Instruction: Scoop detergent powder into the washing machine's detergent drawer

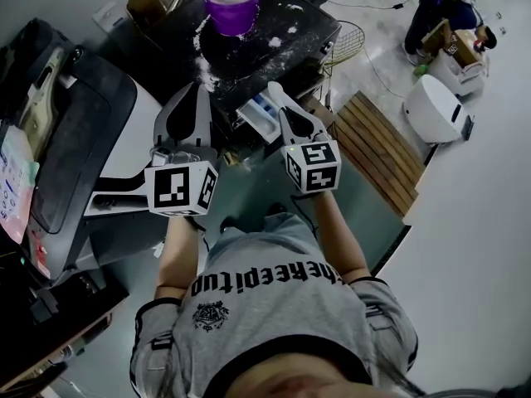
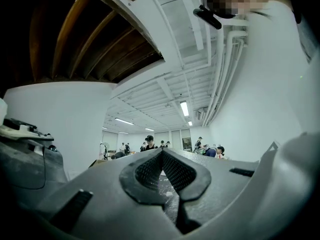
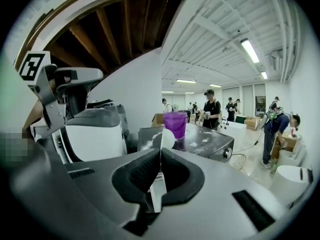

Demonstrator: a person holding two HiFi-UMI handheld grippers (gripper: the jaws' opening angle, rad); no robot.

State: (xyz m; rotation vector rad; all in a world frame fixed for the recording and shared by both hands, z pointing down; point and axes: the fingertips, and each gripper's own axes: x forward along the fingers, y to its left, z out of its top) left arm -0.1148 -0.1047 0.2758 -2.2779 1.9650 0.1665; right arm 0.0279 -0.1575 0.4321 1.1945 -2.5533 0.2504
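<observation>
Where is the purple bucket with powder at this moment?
The purple bucket stands at the top centre of the head view, on the dark washing machine, beside spilled white powder.

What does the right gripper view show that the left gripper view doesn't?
Only the right gripper view: the purple bucket of powder standing on the powder-dusted machine top, and the right gripper shut on a white scoop. Only the left gripper view: white ceiling pipes, and the left gripper shut on nothing. Both: brown wooden beams overhead, strip lights, and people at the far end of the room.
</observation>
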